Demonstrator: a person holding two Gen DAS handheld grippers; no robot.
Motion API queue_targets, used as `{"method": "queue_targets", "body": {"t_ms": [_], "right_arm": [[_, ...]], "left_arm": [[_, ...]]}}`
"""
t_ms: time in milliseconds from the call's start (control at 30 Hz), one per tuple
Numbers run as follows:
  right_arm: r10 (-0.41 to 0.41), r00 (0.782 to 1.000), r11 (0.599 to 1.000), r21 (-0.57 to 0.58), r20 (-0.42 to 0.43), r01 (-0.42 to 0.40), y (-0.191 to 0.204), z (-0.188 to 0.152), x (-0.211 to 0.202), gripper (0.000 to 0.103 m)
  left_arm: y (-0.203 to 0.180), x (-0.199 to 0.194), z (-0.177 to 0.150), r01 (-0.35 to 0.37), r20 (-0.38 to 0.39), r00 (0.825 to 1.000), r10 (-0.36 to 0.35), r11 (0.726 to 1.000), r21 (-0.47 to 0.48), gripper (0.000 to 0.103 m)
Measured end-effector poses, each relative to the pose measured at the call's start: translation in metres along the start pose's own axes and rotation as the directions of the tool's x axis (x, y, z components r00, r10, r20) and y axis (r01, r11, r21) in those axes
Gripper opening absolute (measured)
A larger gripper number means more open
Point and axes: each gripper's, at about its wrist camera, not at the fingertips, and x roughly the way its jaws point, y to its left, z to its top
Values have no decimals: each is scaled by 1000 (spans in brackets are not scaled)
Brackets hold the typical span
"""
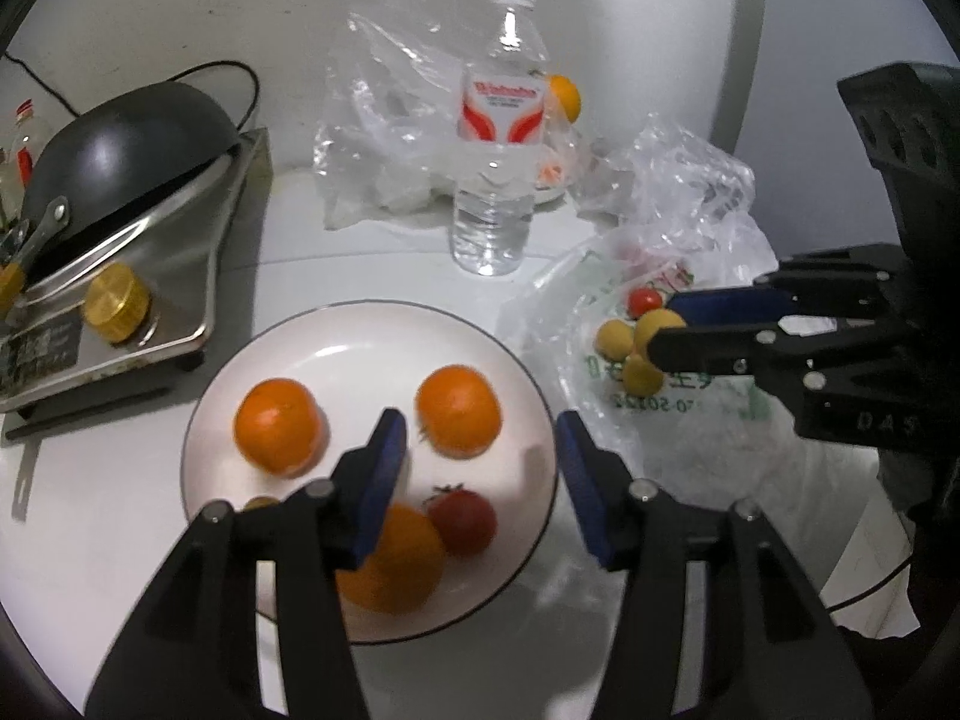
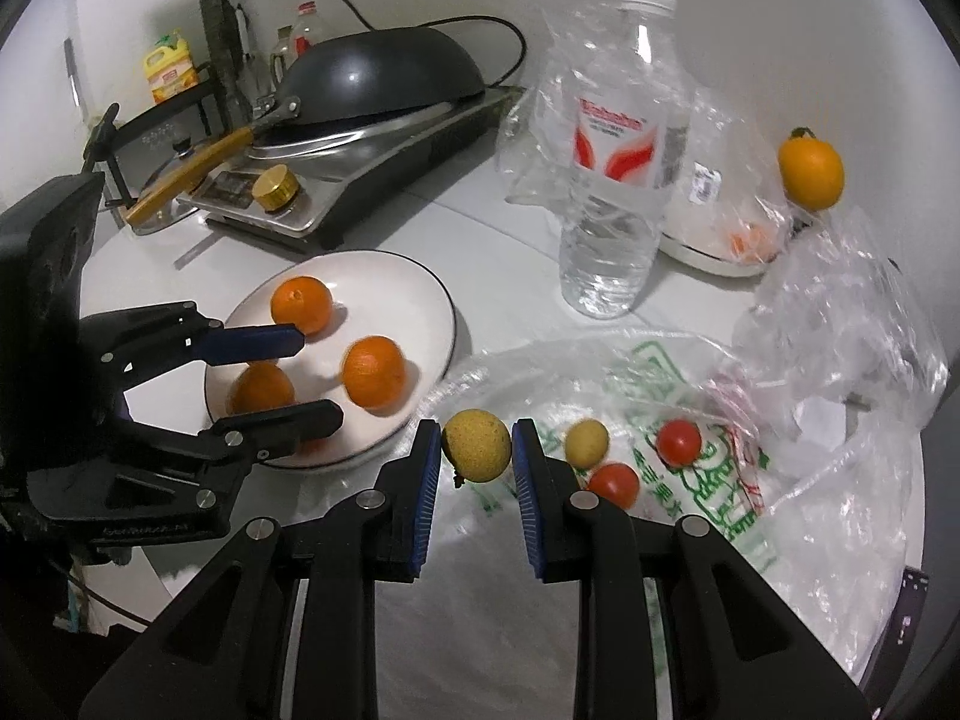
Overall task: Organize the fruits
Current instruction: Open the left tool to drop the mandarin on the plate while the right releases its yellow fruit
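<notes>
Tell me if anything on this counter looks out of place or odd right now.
One thing: the dark wok lies upside down on the steel cooker, tilted rather than seated. Crumpled plastic bags clutter the right side, with small tomatoes loose on them. Nothing looks spilled or broken.

I count three oranges [image 1: 278, 425] on one plate [image 1: 528, 384], two tomatoes [image 2: 678, 441] and two yellow fruits [image 2: 587, 443] on the bag [image 2: 690, 516], one water bottle [image 2: 612, 180].
</notes>
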Motion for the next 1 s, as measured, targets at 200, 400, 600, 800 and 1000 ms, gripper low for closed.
{"method": "queue_targets", "body": {"t_ms": [200,400,600,800,1000], "right_arm": [[25,1000,999,-30,-7,-25,18,12,12,26],[59,998,997,-49,-25,-60,36,19,29,26],[86,995,994,-56,-51,-89,51,18,52,26],[93,994,995,-42,-57,-95,48,16,59,26],[124,992,992,-29,-29,-125,43,12,53,26]], "left_arm": [[18,-13,-4,-16,29,999,17,1000,-25,53],[38,-26,-7,-41,52,998,44,997,-61,53],[50,-33,-11,-57,55,997,61,996,-69,53],[54,-34,-15,-87,40,995,90,993,-83,53],[46,-32,-16,-124,11,992,125,990,-72,54]]}}
